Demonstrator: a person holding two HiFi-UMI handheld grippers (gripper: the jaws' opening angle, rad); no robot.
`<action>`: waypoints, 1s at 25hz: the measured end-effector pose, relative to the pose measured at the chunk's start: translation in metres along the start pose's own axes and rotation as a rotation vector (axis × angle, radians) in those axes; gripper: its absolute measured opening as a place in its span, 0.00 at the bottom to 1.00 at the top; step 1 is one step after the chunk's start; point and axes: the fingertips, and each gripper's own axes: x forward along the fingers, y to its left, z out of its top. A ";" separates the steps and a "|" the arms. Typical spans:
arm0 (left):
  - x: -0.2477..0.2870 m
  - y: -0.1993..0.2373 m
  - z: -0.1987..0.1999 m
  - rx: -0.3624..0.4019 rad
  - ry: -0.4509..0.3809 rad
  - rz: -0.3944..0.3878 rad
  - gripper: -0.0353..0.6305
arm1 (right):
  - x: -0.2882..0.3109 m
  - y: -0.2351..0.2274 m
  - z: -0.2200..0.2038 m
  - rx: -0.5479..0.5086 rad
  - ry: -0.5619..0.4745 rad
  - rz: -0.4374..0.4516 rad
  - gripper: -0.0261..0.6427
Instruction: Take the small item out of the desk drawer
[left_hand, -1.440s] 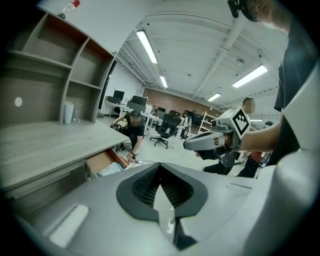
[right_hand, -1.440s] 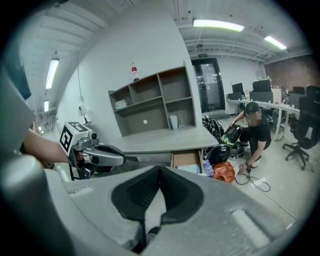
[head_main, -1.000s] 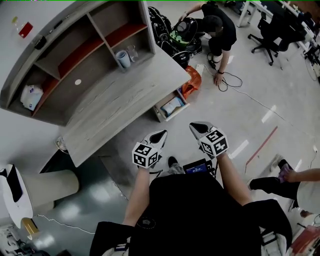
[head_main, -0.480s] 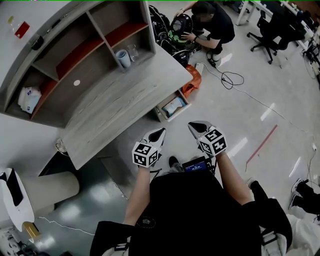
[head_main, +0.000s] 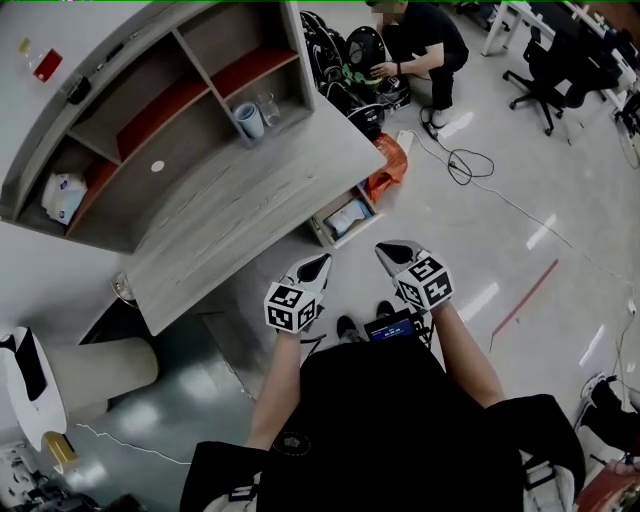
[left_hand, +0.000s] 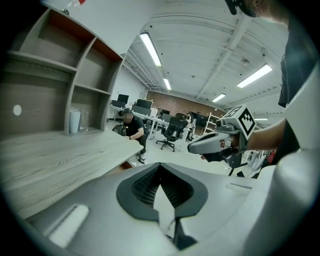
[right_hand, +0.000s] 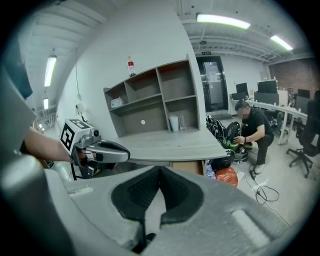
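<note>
In the head view a grey wooden desk (head_main: 230, 215) carries a shelf unit. Under its right end a drawer (head_main: 318, 228) stands pulled out over the floor, with a white and blue packet (head_main: 347, 212) lying in it. My left gripper (head_main: 321, 266) and right gripper (head_main: 389, 251) hover side by side in front of my body, short of the drawer and apart from it. Both point toward the desk. In the left gripper view the left gripper (left_hand: 160, 169) is shut and empty. The right gripper (right_hand: 160, 172) is likewise shut on nothing in its own view.
A person (head_main: 420, 40) crouches by black bags (head_main: 350, 70) behind the desk. An orange bag (head_main: 386, 166) lies beside the drawer, and a cable (head_main: 470, 165) runs across the floor. Cups (head_main: 248, 116) stand on a shelf. Office chairs (head_main: 545, 65) stand at the far right.
Both grippers have stayed almost still. The crouching person has shifted toward the bags. The person at the right edge has moved mostly out of the picture.
</note>
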 end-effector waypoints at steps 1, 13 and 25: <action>0.001 -0.001 0.001 0.001 0.001 0.003 0.05 | -0.001 -0.002 0.001 -0.002 -0.001 0.005 0.04; 0.017 -0.008 0.007 -0.015 0.001 0.061 0.05 | -0.006 -0.025 0.006 -0.022 -0.005 0.056 0.04; 0.036 -0.018 0.008 -0.022 0.021 0.097 0.05 | -0.009 -0.049 0.003 -0.021 -0.008 0.104 0.04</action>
